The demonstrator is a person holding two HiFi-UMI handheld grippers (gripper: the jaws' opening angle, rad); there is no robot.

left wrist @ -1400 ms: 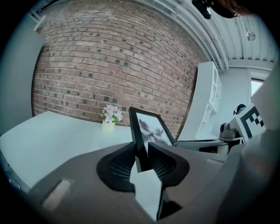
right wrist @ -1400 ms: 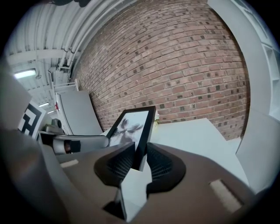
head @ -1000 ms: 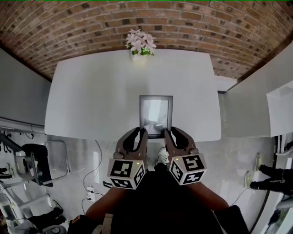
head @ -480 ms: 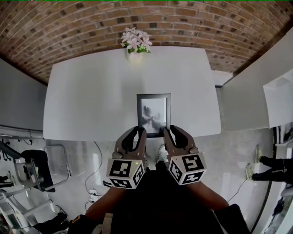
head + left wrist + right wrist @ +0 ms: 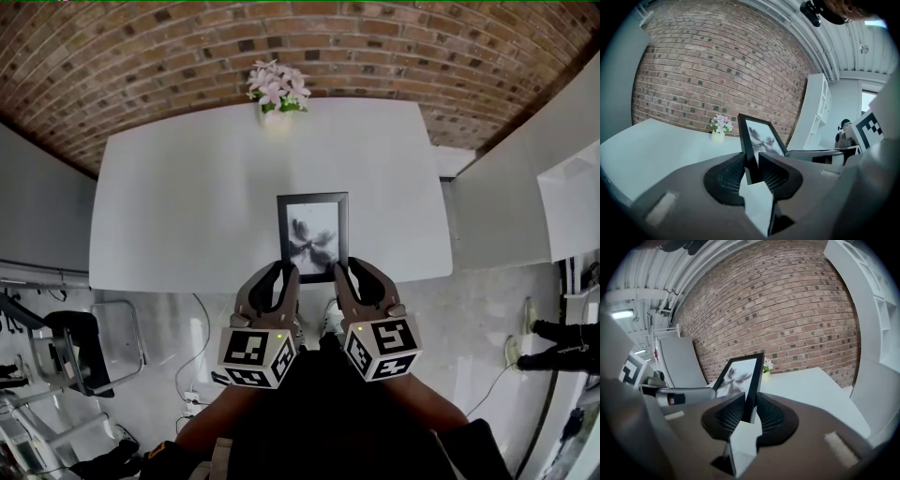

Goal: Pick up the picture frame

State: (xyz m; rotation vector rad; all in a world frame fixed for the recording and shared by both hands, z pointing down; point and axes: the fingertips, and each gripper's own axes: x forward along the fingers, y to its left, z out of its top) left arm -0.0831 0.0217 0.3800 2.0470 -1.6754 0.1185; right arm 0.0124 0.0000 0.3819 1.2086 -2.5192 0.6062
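Both grippers gripped the picture frame [image 5: 312, 234] at the white table's [image 5: 187, 206] near edge. Left gripper [image 5: 290, 271] was clamped on its left near corner. Right gripper [image 5: 345, 270] had just squeezed tighter on the right one. Glass glare had shifted since a second ago, so the frame was probably tipping up and the lift starting.

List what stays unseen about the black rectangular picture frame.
- Head view: the near edge of the black rectangular picture frame, hidden behind the left gripper and right gripper.
- All views: its back, facing away from every camera.
- All views: the grey print's subject, too small and blurred.
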